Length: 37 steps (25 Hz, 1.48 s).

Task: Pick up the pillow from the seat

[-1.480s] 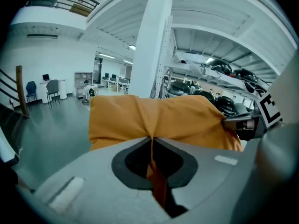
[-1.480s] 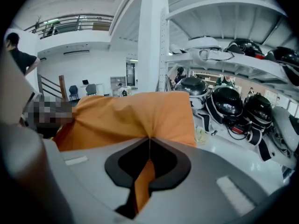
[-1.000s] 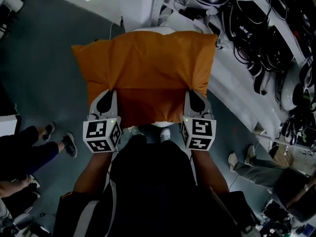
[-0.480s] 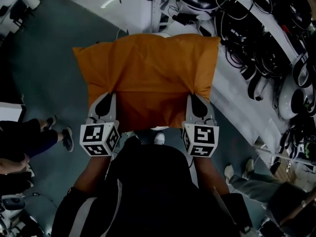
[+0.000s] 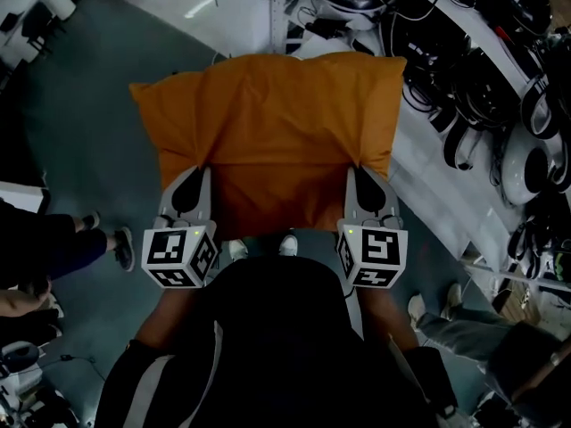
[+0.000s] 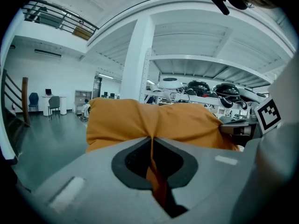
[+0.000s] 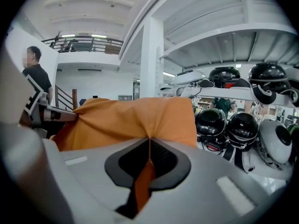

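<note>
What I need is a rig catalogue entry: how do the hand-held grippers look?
Both the left hand-held gripper and right hand-held gripper are light grey, tapering, with a dark teardrop recess. Each ends in a cube of black-and-white square markers beside a small green light. The person wears black.

Matt orange cloth pillow [image 5: 268, 132] (softly creased)

The pillow [image 5: 268, 132] is orange, soft and roughly rectangular, with wrinkled cloth. It is held up and spread almost flat, its long side running left to right. Its near edge is pinched in two places: the left tongs [image 5: 197, 169] are clamped on it near the left corner and the right tongs [image 5: 358, 169] near the right corner. The cloth gathers into folds at each pinch. Between the two pinches a darker strip sags down, and the far corners stick out free.
</note>
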Motion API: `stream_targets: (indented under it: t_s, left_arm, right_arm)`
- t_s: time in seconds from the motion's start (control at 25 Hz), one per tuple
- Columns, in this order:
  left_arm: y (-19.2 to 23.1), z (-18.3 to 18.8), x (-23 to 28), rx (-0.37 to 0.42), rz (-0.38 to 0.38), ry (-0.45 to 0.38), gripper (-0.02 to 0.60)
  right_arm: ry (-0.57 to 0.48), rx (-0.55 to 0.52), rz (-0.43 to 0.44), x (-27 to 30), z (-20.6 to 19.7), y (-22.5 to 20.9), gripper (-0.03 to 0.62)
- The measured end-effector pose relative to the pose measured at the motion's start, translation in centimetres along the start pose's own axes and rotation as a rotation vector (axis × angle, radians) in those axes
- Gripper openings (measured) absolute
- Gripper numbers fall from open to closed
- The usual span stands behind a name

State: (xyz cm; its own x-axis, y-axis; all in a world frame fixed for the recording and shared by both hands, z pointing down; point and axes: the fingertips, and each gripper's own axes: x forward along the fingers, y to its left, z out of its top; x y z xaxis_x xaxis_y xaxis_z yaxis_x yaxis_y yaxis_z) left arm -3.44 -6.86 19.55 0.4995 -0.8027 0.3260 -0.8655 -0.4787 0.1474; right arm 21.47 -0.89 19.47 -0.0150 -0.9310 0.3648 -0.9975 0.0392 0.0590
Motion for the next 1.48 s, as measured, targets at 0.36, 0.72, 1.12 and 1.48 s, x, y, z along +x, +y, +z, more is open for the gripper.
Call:
stream_targets:
  t_s: [0.36,0.72,1.12,1.48]
  left_arm:
    - [1.3,-0.1,-2.5,0.001,-0.067,-0.004,0.006]
    - [3.0,-2.4,-4.2,-0.006,-0.081,0.024,0.006]
    - [3.7,-2.7,-5.3,-0.012,-0.075,0.02,0.006]
    - [5.1,-3.7,-6.0,-0.01,-0.059,0.023,0.006]
  right_arm:
    - [0.001,0.019,-0.054,-2.7,0.3,2.6,0.009]
    - [0.033,0.032,-0.071,-3.8,-2.2,5.3,0.008]
    - [0.036,0.028,-0.068,-4.2,-2.5,6.4,0.008]
    - [0.046,0.033,-0.051,-3.7,-3.5,7.9,0.008]
